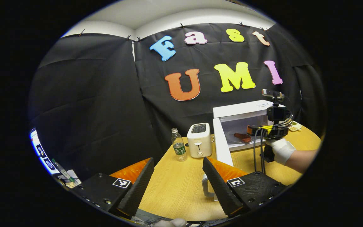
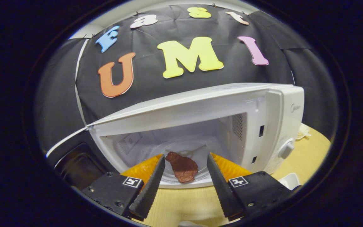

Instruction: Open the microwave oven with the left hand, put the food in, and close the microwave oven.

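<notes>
White box-shaped microwave oven point(image 2: 273, 126), door point(image 1: 222, 143) swung open, brown food piece point(image 2: 181, 170) inside; light rigid door likely pushes shut at its free edge; both the left tool point(image 1: 176, 183) and the right tool point(image 2: 184, 186) spread, empty.

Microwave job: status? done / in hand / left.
Done: the microwave door stands open and the food lies inside on the glass plate.
In hand: the right gripper is open at the cavity mouth, holding nothing.
Left: closing the door; the left gripper is open, away from it.
</notes>
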`<state>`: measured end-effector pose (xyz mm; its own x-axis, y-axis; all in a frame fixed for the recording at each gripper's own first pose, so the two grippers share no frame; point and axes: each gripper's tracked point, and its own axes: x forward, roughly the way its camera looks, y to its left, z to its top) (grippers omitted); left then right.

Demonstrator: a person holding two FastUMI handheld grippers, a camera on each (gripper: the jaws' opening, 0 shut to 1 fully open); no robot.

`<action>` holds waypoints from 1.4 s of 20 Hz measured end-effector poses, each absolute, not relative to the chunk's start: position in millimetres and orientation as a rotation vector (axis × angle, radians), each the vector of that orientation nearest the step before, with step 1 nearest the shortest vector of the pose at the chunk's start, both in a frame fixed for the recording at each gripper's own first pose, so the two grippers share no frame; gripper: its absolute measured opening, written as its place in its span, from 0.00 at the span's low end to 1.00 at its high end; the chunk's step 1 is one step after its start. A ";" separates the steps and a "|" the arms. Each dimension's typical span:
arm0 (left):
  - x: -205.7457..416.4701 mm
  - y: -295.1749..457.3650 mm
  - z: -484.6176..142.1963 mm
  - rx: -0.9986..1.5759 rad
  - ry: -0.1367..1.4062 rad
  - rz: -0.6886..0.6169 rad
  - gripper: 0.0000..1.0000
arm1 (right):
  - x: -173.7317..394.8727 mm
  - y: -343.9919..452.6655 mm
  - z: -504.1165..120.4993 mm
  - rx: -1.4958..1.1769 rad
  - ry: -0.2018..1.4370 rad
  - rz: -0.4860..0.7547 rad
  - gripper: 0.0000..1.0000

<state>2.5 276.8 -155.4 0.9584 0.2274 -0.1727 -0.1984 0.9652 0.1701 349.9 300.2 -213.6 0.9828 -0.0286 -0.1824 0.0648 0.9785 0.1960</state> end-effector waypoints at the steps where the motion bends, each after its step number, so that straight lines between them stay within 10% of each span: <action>1: 0.0 278.4 -155.3 0.149 0.188 0.218 0.95 | 334.6 292.8 -204.3 0.175 0.181 -0.034 0.90; 14: 2.9 300.4 -180.0 0.119 0.182 0.254 0.95 | 102.2 173.6 -64.6 0.000 0.189 0.017 0.98; 24: 25.7 301.0 -214.8 0.066 0.231 0.255 1.00 | 46.0 147.7 -63.0 -0.019 0.226 0.010 0.99; 27: 31.0 292.7 -221.1 0.058 0.248 0.211 0.92 | 44.3 146.5 -65.1 -0.005 0.240 0.017 0.99; 28: 33.1 287.9 -223.8 0.054 0.256 0.187 0.69 | 43.9 145.4 -64.3 -0.002 0.237 0.017 0.99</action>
<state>33.1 287.9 -223.8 0.9502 0.1904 -0.2466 -0.1768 0.9813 0.0765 43.9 145.4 -64.3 0.9718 0.0170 -0.2351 -0.0174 0.9998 0.0005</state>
